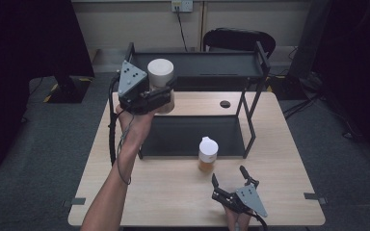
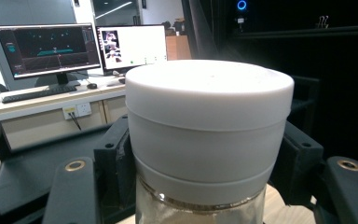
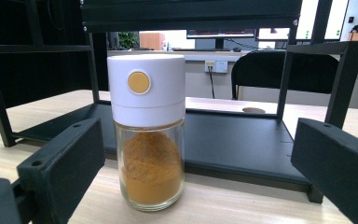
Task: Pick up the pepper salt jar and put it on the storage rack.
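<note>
A glass jar with a wide white lid (image 1: pixel 160 72) (image 2: pixel 209 107) is held upright in the air by my left gripper (image 1: pixel 165 96) (image 2: pixel 205 191). The gripper is shut on the jar's glass body just under the lid, at the left front corner of the black two-tier shelf (image 1: pixel 183 134). A second jar (image 1: pixel 207 154) (image 3: pixel 148 130) with a white cap and orange powder stands on the table (image 1: pixel 164 187) in front of the shelf. My right gripper (image 1: pixel 229 174) (image 3: pixel 196 175) rests open just short of it, jaws spread wide and pointed at the jar.
The shelf's upper deck (image 1: pixel 207 65) stands on thin posts over the lower one (image 3: pixel 242 140). A round hole (image 1: pixel 225 104) marks the tabletop behind. A black chair (image 1: pixel 238 38) sits beyond the table. Monitors (image 2: pixel 46 46) stand on a far desk.
</note>
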The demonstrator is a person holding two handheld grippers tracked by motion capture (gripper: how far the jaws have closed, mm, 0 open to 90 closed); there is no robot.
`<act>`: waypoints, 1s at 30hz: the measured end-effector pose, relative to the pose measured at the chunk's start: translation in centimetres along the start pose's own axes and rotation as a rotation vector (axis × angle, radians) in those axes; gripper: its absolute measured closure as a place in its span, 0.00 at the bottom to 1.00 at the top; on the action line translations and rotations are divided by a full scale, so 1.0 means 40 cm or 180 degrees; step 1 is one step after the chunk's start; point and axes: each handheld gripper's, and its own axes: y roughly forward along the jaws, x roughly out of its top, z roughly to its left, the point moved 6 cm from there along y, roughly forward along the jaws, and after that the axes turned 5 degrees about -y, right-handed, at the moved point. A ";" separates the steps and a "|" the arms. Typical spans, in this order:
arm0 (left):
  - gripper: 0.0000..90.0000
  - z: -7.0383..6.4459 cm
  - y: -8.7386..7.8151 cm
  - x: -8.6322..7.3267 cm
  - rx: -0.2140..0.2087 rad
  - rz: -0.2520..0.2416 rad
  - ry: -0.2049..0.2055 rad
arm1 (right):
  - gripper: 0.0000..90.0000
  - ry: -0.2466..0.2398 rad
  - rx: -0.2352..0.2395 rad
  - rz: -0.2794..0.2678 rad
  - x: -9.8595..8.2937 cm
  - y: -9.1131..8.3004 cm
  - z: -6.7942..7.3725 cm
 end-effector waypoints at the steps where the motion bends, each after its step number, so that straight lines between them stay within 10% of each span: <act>1: 0.39 0.005 0.003 0.008 -0.0003 0.0011 -0.0020 | 0.01 -0.0001 0.0002 -0.0001 0.000 0.000 0.000; 30: 0.39 0.059 0.177 0.127 0.0311 0.0022 -0.0066 | 0.01 0.0000 0.0020 -0.0003 0.000 0.000 -0.002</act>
